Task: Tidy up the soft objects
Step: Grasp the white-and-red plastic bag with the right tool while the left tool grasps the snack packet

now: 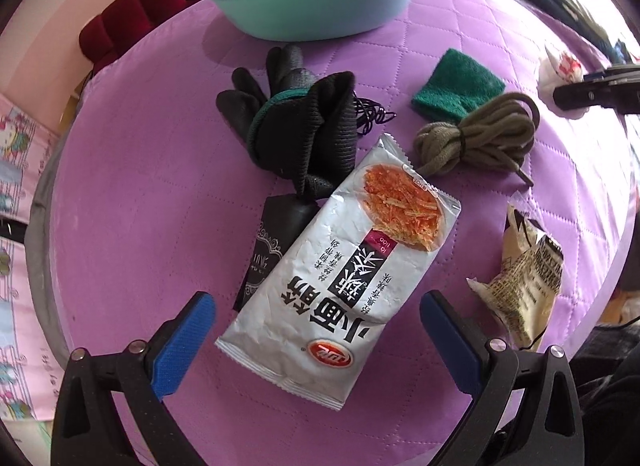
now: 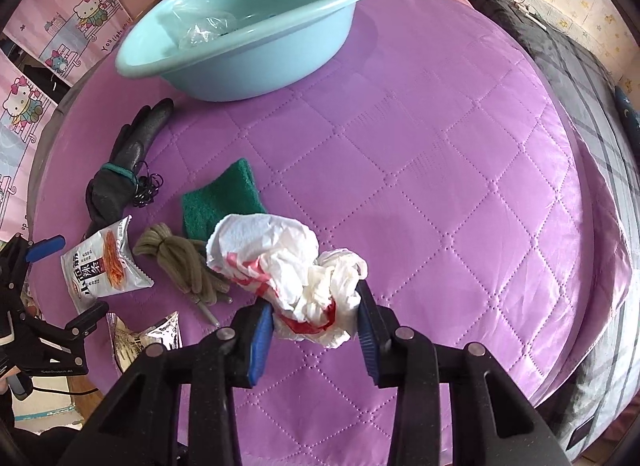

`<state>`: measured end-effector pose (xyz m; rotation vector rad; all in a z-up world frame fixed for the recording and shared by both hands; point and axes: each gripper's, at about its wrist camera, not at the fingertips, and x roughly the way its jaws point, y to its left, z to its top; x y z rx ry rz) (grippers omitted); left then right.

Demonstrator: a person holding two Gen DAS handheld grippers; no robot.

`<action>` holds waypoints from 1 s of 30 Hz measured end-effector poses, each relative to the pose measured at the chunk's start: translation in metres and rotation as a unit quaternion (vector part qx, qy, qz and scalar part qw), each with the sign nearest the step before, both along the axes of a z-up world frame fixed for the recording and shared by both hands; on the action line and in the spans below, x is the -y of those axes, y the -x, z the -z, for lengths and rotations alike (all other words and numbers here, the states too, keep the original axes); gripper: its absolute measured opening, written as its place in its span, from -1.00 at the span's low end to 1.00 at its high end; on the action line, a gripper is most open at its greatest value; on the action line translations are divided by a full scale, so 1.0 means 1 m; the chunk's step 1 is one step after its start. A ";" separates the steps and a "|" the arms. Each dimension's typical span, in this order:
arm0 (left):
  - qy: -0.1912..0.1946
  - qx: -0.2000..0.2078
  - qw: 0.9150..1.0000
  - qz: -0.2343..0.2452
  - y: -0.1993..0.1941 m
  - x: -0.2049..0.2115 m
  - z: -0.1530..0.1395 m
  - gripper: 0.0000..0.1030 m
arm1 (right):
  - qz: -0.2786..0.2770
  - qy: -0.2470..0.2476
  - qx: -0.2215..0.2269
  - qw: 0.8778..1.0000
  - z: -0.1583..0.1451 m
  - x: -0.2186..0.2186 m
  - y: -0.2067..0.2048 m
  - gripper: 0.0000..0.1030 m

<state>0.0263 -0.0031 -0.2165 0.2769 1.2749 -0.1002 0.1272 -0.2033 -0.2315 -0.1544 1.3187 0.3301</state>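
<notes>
Pointing steeply down, the right tool (image 2: 316,320) is clamped on a white plastic bag (image 2: 288,266); the left tool (image 1: 316,330), pads apart, hangs over a snack packet (image 1: 340,274) at lower centre.

Snack packet (image 1: 340,266) partly on glove (image 1: 296,125)

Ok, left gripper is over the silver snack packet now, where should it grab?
Take the silver snack packet across its near end, from above: it lies flat, and the open left gripper already straddles that end. Its far end rests on the black glove.
</notes>
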 end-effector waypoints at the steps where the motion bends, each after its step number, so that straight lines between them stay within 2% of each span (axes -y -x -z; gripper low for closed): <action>1: -0.007 0.001 1.000 0.007 0.000 0.005 0.004 1.00 | 0.002 0.000 0.000 1.000 0.001 0.000 0.001 -0.22; 3: -0.013 -0.003 1.000 0.016 -0.004 0.010 0.007 1.00 | 0.004 -0.001 -0.001 1.000 0.002 0.002 0.002 -0.22; 5: -0.011 -0.004 1.000 0.019 -0.008 0.015 0.011 0.89 | 0.008 -0.003 -0.003 1.000 0.002 0.003 0.001 -0.22; 7: -0.010 -0.004 1.000 0.021 -0.012 0.018 0.014 0.68 | 0.010 -0.004 -0.003 1.000 0.002 0.004 0.002 -0.22; 11: -0.003 -0.004 1.000 0.027 -0.015 0.021 0.016 0.51 | 0.013 -0.005 -0.002 1.000 -0.002 0.009 0.006 -0.22; 16: 0.015 0.003 1.000 0.023 -0.014 0.026 0.011 -0.13 | 0.012 -0.006 0.002 1.000 -0.006 0.009 0.008 -0.22; 22: 0.044 0.005 0.999 0.018 -0.007 0.024 0.003 -0.24 | 0.011 -0.009 0.010 1.000 -0.015 0.011 0.011 -0.22; 30: 0.082 0.019 0.996 -0.012 0.001 0.016 -0.009 -0.26 | 0.006 -0.013 0.023 1.000 -0.029 0.012 0.020 -0.22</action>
